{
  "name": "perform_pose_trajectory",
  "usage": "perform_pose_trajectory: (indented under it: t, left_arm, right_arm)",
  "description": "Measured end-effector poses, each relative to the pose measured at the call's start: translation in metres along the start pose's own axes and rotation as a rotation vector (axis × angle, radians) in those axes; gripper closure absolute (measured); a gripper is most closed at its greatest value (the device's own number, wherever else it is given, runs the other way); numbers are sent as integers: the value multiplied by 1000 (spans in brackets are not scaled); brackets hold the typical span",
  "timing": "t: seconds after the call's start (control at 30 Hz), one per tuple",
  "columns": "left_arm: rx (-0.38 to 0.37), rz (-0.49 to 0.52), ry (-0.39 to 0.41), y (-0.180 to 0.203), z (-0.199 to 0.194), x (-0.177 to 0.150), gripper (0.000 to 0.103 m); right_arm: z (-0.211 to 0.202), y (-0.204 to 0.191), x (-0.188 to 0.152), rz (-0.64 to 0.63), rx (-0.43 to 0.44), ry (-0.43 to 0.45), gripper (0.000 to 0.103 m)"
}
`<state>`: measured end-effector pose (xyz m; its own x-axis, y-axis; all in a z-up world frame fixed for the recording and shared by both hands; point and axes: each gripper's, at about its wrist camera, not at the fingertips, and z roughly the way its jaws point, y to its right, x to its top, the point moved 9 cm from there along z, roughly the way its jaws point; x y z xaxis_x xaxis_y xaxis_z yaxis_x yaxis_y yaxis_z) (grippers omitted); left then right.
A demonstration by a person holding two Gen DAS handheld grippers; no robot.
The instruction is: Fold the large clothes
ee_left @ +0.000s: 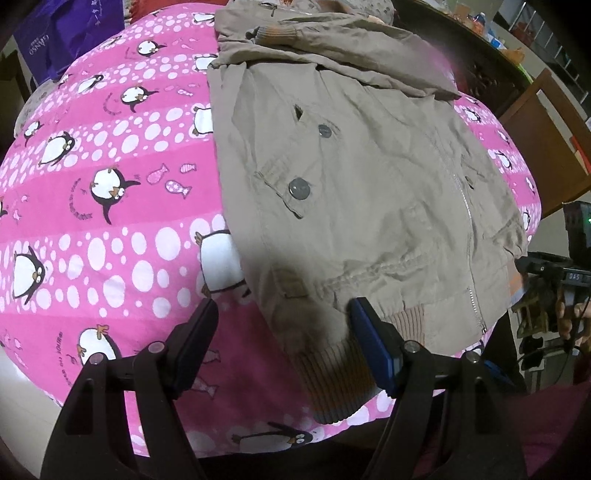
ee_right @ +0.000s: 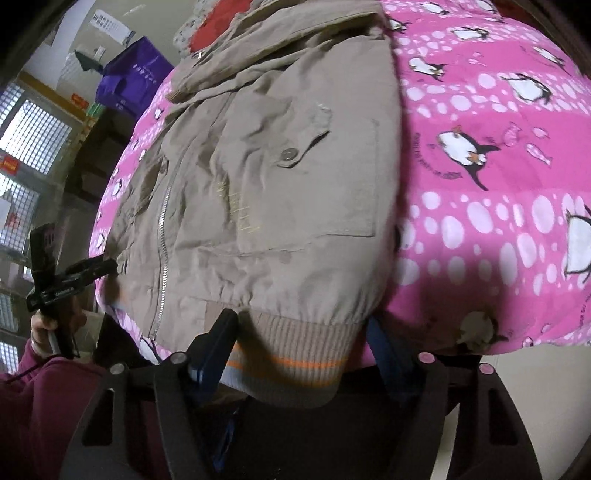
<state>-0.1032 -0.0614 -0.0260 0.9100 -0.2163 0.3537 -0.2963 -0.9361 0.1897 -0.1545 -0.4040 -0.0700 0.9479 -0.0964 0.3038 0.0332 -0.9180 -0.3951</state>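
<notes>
A beige zip jacket [ee_left: 369,166] lies flat on a bed covered by a pink penguin-print sheet [ee_left: 110,184], with its ribbed hem nearest to me. My left gripper [ee_left: 284,325] hangs open over the hem's left corner: one finger is above the sheet, the other above the jacket. In the right wrist view the jacket [ee_right: 277,184] fills the middle. My right gripper [ee_right: 303,336] straddles the orange-striped ribbed hem [ee_right: 291,354], its jaws wide apart with the hem between them. The hem partly hides its right finger.
A purple bag [ee_right: 133,77] stands beyond the bed's far corner. A wooden chair [ee_left: 546,129] and a cluttered dark table [ee_left: 480,22] are past the right side. A hand in a maroon sleeve [ee_right: 40,332] holds the left gripper's handle. The pink sheet [ee_right: 480,203] stretches to the right.
</notes>
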Motion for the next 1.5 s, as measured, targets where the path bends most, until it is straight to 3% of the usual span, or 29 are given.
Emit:
perform_pose_trajectory:
  t: [0.73, 1.4, 1.47, 1.5]
  left_arm:
    - [-69, -46, -64, 2, 9, -12, 29]
    - [-91, -13, -76, 15, 20, -8, 29]
    - [-110, -13, -76, 19, 22, -7, 29]
    - [-123, -10, -76, 21, 22, -7, 29]
  right_arm:
    - [13, -8, -6, 0, 52, -57, 29]
    - [24, -11, -11, 29, 112, -88, 29]
    - [24, -12, -10, 25, 122, -85, 33]
    - [24, -14, -10, 27, 140, -82, 41]
